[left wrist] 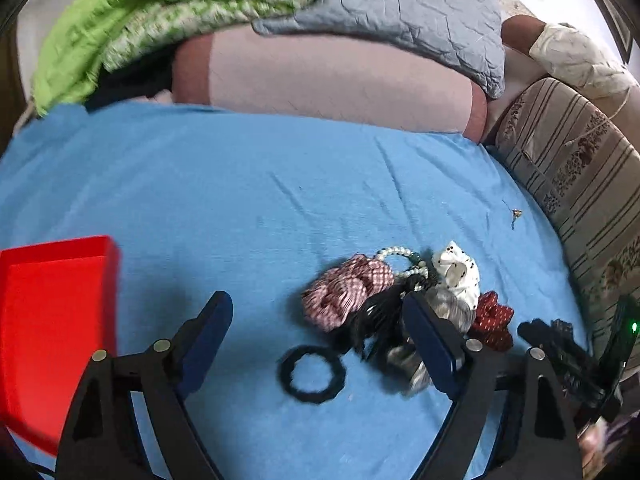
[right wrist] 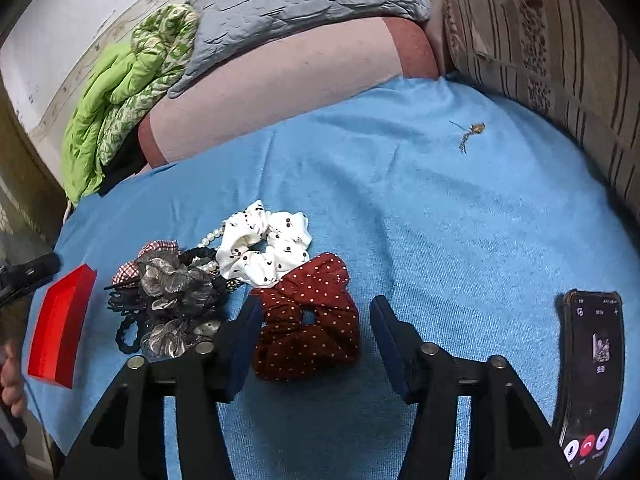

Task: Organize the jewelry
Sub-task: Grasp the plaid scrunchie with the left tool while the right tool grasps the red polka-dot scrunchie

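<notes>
A pile of hair accessories lies on the blue sheet: a pink checked scrunchie, a pearl bracelet, a white spotted scrunchie, a grey shiny scrunchie, a dark red dotted scrunchie and a black hair tie. My left gripper is open, with the black hair tie between its fingers. My right gripper is open, its fingers either side of the red scrunchie. A red tray sits at the left, also in the right wrist view. A small earring lies apart.
A phone with a lit screen lies at the right. A pink bolster, a grey quilted pillow and a green blanket lie behind. A striped floral cushion borders the right side.
</notes>
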Tool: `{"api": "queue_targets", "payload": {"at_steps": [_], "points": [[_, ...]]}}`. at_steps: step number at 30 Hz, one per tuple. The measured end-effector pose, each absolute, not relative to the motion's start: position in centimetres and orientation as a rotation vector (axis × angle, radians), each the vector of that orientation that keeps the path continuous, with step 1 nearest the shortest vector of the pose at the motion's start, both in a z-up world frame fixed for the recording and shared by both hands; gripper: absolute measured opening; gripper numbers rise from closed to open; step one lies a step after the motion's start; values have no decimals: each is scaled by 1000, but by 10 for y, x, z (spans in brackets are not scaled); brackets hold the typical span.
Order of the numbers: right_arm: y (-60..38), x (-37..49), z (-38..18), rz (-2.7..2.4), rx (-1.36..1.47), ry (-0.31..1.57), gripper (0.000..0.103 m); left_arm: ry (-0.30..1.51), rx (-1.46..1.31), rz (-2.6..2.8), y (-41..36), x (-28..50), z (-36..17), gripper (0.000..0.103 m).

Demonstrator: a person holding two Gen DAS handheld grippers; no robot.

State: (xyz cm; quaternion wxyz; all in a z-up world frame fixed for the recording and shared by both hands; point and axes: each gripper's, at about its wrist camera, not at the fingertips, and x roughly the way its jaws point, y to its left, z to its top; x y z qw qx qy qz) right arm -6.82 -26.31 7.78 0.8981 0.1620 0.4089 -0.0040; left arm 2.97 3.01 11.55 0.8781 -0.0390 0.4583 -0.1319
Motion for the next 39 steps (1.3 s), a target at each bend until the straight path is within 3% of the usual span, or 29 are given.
{"api": "queue_targets", "payload": {"at_steps": [17, 18, 20, 21, 23, 25, 30, 39], "points": [[-253, -52, 48, 14, 299, 936, 71, 1173, -45, -389, -22, 90, 45, 86], [-253, -52, 47, 14, 301, 936, 71, 1174, -42, -392, -23, 90, 44, 82], [-253, -50, 46, 15, 310, 935, 71, 1197, -29, -399, -25, 91, 39, 41], [-253, -49, 45, 17, 314, 936, 70, 1208, -35, -407, -24, 92, 37, 34], [-252, -46, 42, 22, 323, 944, 63, 1196, -64, -404, -19, 92, 42, 14], [-250, -44, 40, 25, 325, 949, 54, 1181, -86, -393, -15, 92, 47, 12], [-248, -46, 42, 38, 329, 933, 15, 1119, -112, -394, 0, 77, 71, 12], [-242, -66, 65, 44, 315, 845, 10, 999, -111, -414, 13, 23, 125, 12]]}}
